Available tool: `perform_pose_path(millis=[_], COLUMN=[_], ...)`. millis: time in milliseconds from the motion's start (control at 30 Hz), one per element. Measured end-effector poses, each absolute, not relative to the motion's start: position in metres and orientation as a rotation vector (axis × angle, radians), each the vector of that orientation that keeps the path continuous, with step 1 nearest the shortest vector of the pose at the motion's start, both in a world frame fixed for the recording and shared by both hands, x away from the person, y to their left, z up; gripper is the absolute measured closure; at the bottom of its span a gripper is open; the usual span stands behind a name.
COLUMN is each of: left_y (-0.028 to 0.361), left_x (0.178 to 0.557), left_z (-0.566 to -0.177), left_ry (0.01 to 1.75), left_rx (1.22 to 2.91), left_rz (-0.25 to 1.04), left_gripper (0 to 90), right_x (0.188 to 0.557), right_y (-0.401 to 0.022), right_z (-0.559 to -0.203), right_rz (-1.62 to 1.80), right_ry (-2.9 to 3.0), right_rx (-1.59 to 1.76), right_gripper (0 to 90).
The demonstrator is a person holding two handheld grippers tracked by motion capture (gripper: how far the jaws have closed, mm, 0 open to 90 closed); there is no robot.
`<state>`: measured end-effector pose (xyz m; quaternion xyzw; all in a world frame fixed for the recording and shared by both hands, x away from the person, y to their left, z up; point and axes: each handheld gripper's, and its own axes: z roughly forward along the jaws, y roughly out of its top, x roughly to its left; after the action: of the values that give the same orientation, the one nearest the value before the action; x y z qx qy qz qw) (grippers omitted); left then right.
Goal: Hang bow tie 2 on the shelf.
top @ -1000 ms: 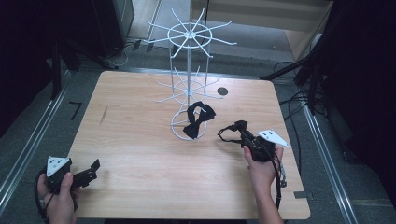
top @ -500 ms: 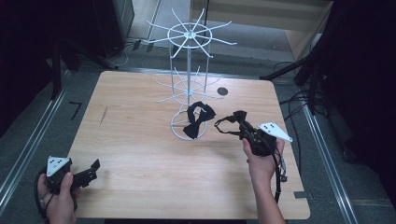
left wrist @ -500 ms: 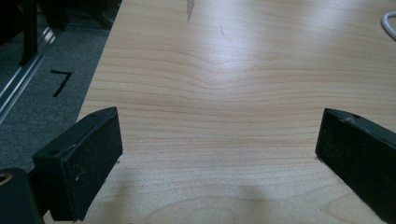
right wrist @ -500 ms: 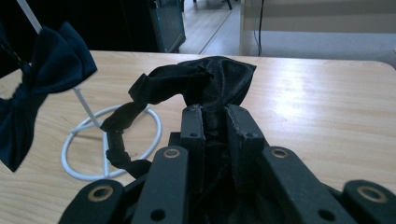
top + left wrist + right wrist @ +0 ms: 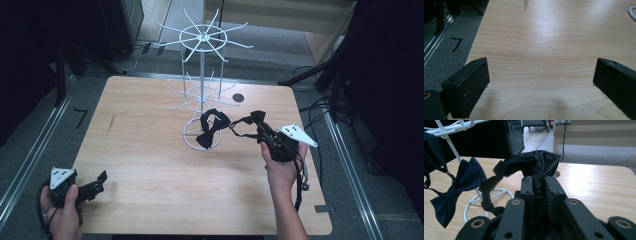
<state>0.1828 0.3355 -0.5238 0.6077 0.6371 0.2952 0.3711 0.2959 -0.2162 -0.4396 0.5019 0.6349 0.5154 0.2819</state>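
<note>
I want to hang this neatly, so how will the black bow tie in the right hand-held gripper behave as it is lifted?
Probably floppy: the bow tie bunches above the right hand-held gripper, and its strap droops. It looks light. The strap could snag the white wire rack, where another bow tie already hangs.

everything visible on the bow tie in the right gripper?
The black bow tie looks like satin-like fabric with a slight sheen, bunched and crumpled. The right gripper has its jaws pinched on the fabric, which bulges above them. Its thin strap loops out toward the white wire rack. In the high view it is held above the wooden table, beside a second bow tie hanging on the rack.
</note>
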Motion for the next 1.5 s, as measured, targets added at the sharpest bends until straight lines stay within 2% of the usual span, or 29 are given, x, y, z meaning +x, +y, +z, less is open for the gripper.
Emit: perform_pose_path(millis=[700,1500], left_y=[0.335,0.336], left_x=[0.183,0.183], left_z=[-0.524,-0.524], left_ry=[1.632,1.635], left_rx=[1.561,1.556], left_rz=[0.754,0.742], left_gripper=[1.0,1.0], right_x=[0.292,0.288], right_y=[-0.224,-0.214], right_z=[-0.416,-0.384], right_rz=[1.411,1.469], right_ry=[1.655,1.66], right_rx=[1.322,1.24], right_gripper=[78.8,78.8])
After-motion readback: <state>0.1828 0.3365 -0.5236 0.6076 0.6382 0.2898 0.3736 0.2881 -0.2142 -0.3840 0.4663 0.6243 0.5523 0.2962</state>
